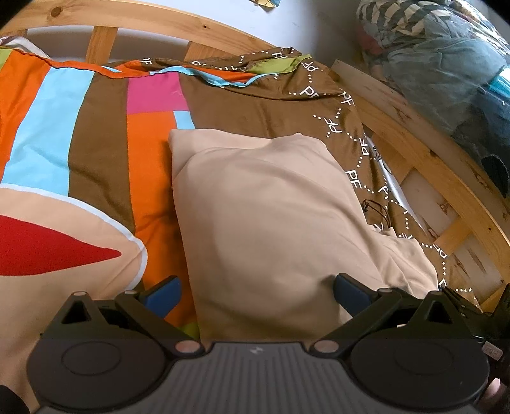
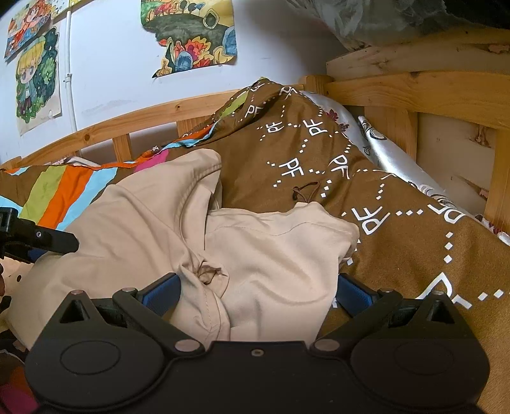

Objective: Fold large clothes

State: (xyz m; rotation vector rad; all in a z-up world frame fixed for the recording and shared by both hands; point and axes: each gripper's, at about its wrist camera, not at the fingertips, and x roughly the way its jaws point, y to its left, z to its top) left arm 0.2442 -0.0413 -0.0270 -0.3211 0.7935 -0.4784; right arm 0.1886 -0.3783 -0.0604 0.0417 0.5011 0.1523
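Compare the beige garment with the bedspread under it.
The beige garment is one plain colour; the bedspread has bright stripes and a brown part printed with white letters. The garment lies bunched with folds and seams; the bedspread spreads wide across the bed. Both are soft cloth.

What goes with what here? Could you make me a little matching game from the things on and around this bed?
Things:
1. garment
2. bed rail
3. drawings
4. left gripper

Descriptions:
A. pale wood
B. taped to the white wall
C. beige, lying on the bedspread
D. open, fingers either side of the cloth

Pairs: 1-C, 2-A, 3-B, 4-D
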